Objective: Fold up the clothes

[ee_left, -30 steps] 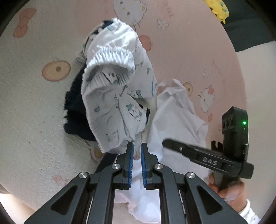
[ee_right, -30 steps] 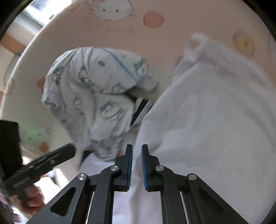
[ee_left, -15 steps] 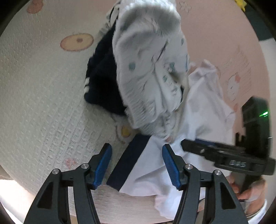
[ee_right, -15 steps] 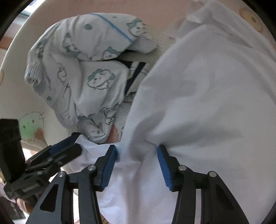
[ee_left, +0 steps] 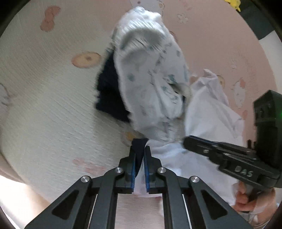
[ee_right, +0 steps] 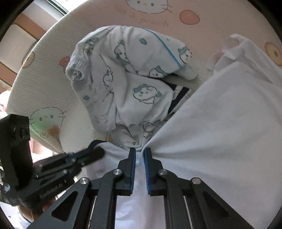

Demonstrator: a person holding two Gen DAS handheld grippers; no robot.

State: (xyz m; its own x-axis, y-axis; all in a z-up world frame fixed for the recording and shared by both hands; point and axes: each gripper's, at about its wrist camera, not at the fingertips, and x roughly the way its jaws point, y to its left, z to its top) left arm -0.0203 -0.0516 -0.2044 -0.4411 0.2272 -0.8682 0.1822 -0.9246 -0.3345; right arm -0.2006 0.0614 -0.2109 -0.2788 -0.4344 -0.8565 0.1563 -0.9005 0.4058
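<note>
A white garment [ee_left: 208, 109] [ee_right: 220, 114] with a navy hem [ee_left: 139, 142] lies crumpled on the mat. My left gripper [ee_left: 140, 148] [ee_right: 98, 149] is shut on that navy hem at the garment's near corner. My right gripper [ee_right: 140, 151] [ee_left: 186, 141] is closing its jaws, and a bunched fold of the white cloth is pinched between the pads, just right of the left one. Behind both lies a white printed garment [ee_left: 149, 79] [ee_right: 132, 70] with cartoon figures, heaped over a navy garment [ee_left: 109, 98] [ee_right: 181, 91].
The clothes lie on a pale cartoon-print play mat [ee_left: 44, 105] [ee_right: 176, 10]. A yellow toy [ee_left: 232, 2] sits at its far edge beside a dark surface [ee_left: 259, 21]. A hand [ee_left: 246, 200] holds the right gripper's handle. The mat's edge and floor [ee_right: 26, 35] show far left.
Both grippers stood open over the white garment half a second ago and have since closed on it, the left on the navy hem. The cloth now bunches toward the right jaws.
</note>
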